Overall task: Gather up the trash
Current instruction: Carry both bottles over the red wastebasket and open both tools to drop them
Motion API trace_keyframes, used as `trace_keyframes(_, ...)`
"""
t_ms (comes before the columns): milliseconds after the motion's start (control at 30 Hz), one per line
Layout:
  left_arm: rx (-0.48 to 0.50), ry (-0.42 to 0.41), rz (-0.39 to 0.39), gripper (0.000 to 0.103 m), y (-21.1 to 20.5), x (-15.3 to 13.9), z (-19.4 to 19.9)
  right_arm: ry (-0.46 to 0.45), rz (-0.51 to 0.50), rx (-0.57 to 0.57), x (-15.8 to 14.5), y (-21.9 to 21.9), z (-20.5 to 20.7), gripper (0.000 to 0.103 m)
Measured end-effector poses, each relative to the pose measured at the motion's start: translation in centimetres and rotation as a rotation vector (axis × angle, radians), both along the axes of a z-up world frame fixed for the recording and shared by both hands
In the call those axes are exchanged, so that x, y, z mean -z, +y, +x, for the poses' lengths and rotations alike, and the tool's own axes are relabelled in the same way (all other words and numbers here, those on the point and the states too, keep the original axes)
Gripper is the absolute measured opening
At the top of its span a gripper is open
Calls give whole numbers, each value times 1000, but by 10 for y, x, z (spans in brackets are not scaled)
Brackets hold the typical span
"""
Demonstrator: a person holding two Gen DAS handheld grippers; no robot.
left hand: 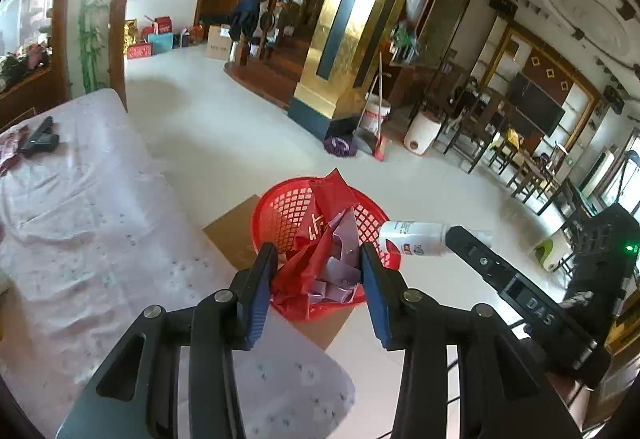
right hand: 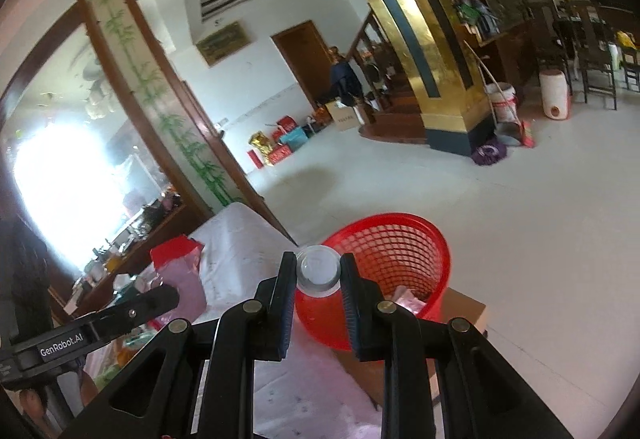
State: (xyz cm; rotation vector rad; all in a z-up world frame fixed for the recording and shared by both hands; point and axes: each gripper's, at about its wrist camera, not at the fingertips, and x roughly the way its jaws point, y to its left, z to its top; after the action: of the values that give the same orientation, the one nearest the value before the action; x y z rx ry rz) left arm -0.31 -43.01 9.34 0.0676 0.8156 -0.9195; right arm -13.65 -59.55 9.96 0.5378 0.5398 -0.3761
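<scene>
A red mesh basket (left hand: 288, 211) stands on a cardboard sheet on the floor beside the bed; it also shows in the right wrist view (right hand: 404, 247). In the left wrist view my left gripper (left hand: 320, 259) is shut on a crumpled red bag with pinkish paper (left hand: 320, 263), held at the basket's opening. My right gripper (right hand: 318, 271) is shut on a white plastic bottle (right hand: 318, 273), seen end-on beside the basket's near rim. From the left wrist view the bottle (left hand: 412, 237) lies sideways at the basket's right rim.
A bed with a pale pink floral sheet (left hand: 80, 219) lies to the left, with a dark object (left hand: 40, 139) on it. The cardboard sheet (left hand: 232, 235) lies under the basket. A gold pillar (left hand: 340, 39), a broom, a bucket and chairs stand farther off across white floor.
</scene>
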Motion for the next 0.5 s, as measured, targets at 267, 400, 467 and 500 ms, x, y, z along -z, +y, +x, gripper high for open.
trace_keyframes(267, 46, 80, 30, 41, -46, 32, 19, 46, 49, 47, 22, -33, 5, 23)
trace_keyframes(400, 61, 101, 38, 41, -61, 43, 26, 61, 63, 48, 31, -41, 7, 23)
trace_keyframes(467, 61, 114, 50, 41, -67, 50, 28, 70, 70, 50, 35, -44, 9, 23)
trace_keyframes(500, 63, 123, 54, 41, -70, 54, 30, 72, 75, 50, 36, -45, 10, 23)
